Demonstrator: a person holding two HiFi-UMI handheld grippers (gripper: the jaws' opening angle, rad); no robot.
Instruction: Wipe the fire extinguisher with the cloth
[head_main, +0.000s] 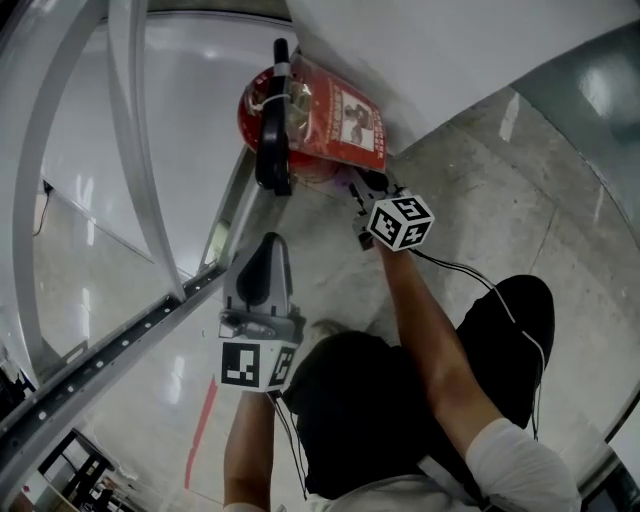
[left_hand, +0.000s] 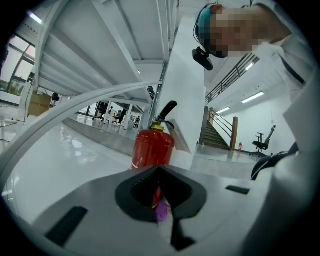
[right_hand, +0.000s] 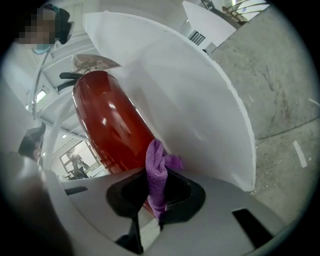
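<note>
The red fire extinguisher (head_main: 325, 120) stands on the floor against a white curved wall, its black handle (head_main: 272, 140) on top. My right gripper (head_main: 362, 195) is low at its right side, shut on a purple cloth (right_hand: 157, 172) that lies against the red body (right_hand: 112, 125). My left gripper (head_main: 264, 250) is a little way short of the extinguisher (left_hand: 152, 147), pointing at it, jaws shut with nothing in them. Through the slit between its jaws, a bit of purple (left_hand: 162, 212) shows low beside the extinguisher.
A white curved wall (right_hand: 195, 100) backs the extinguisher. A slanted metal rail (head_main: 120, 340) and white beams (head_main: 130, 110) run on the left. The grey concrete floor (head_main: 480, 200) spreads to the right. Stairs (left_hand: 217, 135) and an office chair (left_hand: 263, 142) stand far off.
</note>
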